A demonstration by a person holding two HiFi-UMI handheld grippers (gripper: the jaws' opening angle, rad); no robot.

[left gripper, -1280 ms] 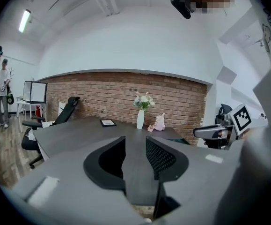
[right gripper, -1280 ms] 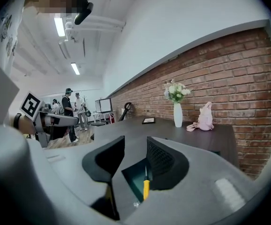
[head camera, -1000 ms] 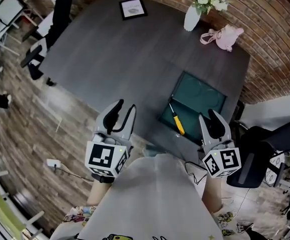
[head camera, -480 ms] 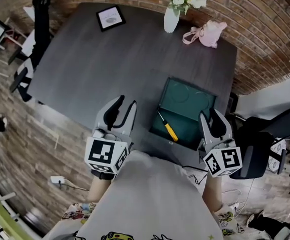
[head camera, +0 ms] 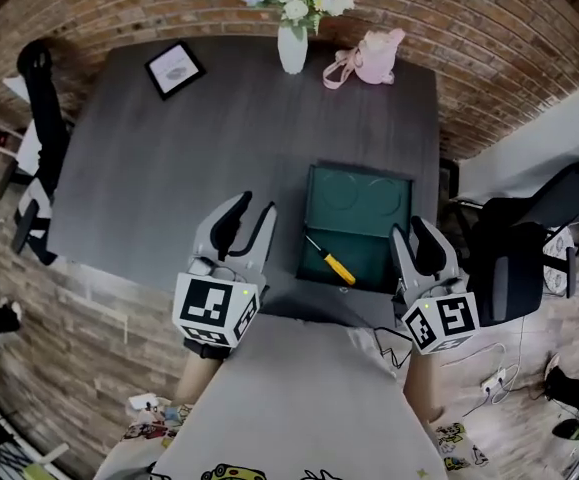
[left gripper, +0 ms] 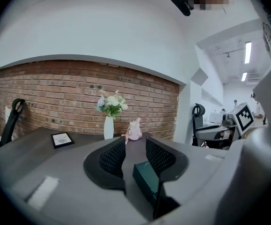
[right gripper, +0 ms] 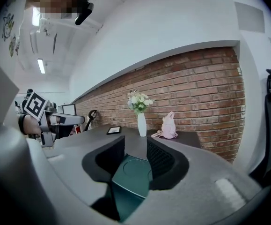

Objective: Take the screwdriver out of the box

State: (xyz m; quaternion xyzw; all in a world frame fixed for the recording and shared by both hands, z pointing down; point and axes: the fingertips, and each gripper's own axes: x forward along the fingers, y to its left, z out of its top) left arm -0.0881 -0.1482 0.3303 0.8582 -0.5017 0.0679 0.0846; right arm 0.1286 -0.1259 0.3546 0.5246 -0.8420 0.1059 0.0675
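Over the last second the person has been turning to face the bench. The open green box, which sat off to the right and askew, is now lying square between the two grippers at the near edge. That is putting the box within reach of either hand, though the reach itself is not yet starting.

The left gripper is hovering just left of the box. Its fingers are standing well apart with nothing between them, and only a corner of the box shows beyond them. The right gripper is hanging at the box's near right corner. Its fingers are also spread wide and holding nothing, with the box's green floor showing past them.

The screwdriver is lying flat in the near left part of the box. Its long axis is running diagonally, with the yellow handle toward the near right and the dark shaft pointing far left. The handle end is probably the easier one to take.
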